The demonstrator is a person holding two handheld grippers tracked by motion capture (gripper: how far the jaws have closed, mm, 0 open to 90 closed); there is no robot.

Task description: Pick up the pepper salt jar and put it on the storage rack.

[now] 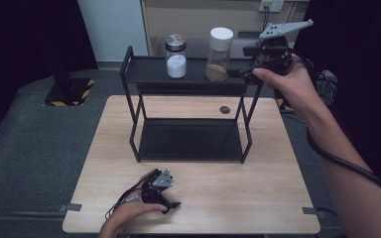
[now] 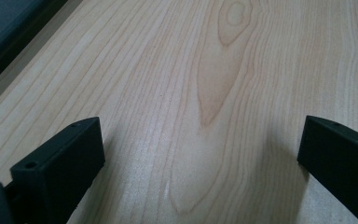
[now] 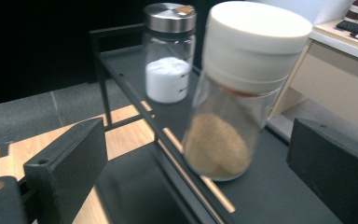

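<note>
Right gripper wide open w/ nothing held, white-lidded jar of brown granules just ahead btwn jaws, steel-lidded jar of white powder farther back-left on black rack; left gripper wide open over wooden tabletop.

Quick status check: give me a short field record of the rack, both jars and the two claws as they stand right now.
rack: black two-tier rack on the wooden table
white-lid jar: upright on top shelf, brown powder at bottom
steel-lid jar: upright on top shelf to its left, white powder inside
right claw: open, jaws either side of white-lid jar, not pressing
left claw: open, low over bare table, nothing between jaws
</note>
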